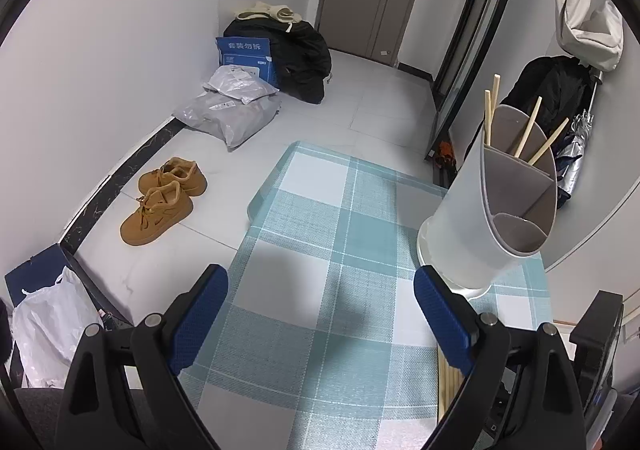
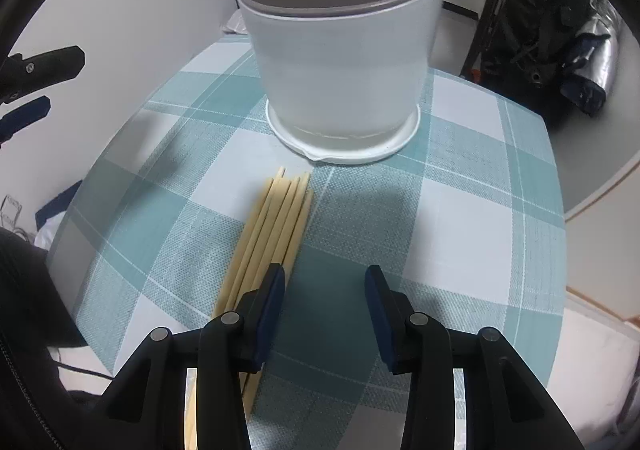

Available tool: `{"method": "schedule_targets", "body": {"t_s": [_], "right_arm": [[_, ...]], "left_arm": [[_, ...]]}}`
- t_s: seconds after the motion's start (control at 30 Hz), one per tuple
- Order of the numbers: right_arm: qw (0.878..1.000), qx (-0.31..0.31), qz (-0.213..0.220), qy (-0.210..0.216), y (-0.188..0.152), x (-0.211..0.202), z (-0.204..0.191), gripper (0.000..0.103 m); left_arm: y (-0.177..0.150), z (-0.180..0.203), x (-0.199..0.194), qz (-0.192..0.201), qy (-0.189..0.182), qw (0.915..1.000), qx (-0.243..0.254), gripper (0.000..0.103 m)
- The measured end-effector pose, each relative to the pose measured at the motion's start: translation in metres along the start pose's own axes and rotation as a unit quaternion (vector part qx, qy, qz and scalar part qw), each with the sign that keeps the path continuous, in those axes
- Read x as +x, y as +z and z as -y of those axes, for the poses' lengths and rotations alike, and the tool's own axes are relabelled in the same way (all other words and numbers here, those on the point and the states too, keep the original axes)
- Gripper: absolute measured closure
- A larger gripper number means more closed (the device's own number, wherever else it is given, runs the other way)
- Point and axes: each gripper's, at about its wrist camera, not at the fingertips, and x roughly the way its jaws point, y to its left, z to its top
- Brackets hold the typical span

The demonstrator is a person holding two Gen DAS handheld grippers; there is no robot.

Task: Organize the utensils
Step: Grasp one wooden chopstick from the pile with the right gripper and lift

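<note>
Checked cloth | right hand-held gripper released — chopsticks beside | left hand-held gripper released — holder sticks visible

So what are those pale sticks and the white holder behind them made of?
The sticks look like bare wood or bamboo: pale tan, matte, no shine. The holder looks like moulded plastic: smooth, satin white outside with a grey liner and a one-piece flared base, though matte ceramic can't be ruled out.

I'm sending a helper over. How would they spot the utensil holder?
Find the small table with the blue checked cloth. The utensil holder is the white tub at its far side, just beyond the loose chopsticks. It alone stands upright, with grey divided compartments.
</note>
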Motion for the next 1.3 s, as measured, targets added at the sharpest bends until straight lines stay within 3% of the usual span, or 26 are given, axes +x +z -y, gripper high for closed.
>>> {"method": "schedule_targets", "body": {"t_s": [0.17, 0.4, 0.7, 1.03, 1.13, 1.3], "right_arm": [[1.000, -0.014, -0.017, -0.018, 0.008, 0.007, -0.009, 0.068], [0.999, -0.044, -0.024, 0.000, 0.014, 0.007, -0.018, 0.098], [0.995, -0.091, -0.050, 0.006, 0.000, -0.002, -0.021, 0.099], [0.993, -0.116, -0.024, 0.003, 0.017, 0.006, -0.039, 0.099], [0.995, -0.094, -0.012, 0.027, 0.018, 0.006, -0.032, 0.100], [0.997, 0.012, 0.034, 0.074, 0.022, -0.009, 0.012, 0.100]], "left_arm": [[-0.001, -0.001, 0.000, -0.002, 0.002, 1.0000, -0.002, 0.012], [-0.001, -0.007, 0.002, -0.006, 0.005, 0.9999, -0.009, 0.012], [-0.001, -0.009, 0.002, -0.010, -0.001, 0.9998, -0.016, 0.012], [-0.007, -0.012, 0.011, -0.030, 0.015, 0.9994, -0.012, 0.012], [-0.012, -0.007, 0.020, -0.062, 0.003, 0.9981, 0.003, 0.012], [-0.029, 0.014, 0.034, -0.117, -0.023, 0.9921, 0.040, 0.012]]}}
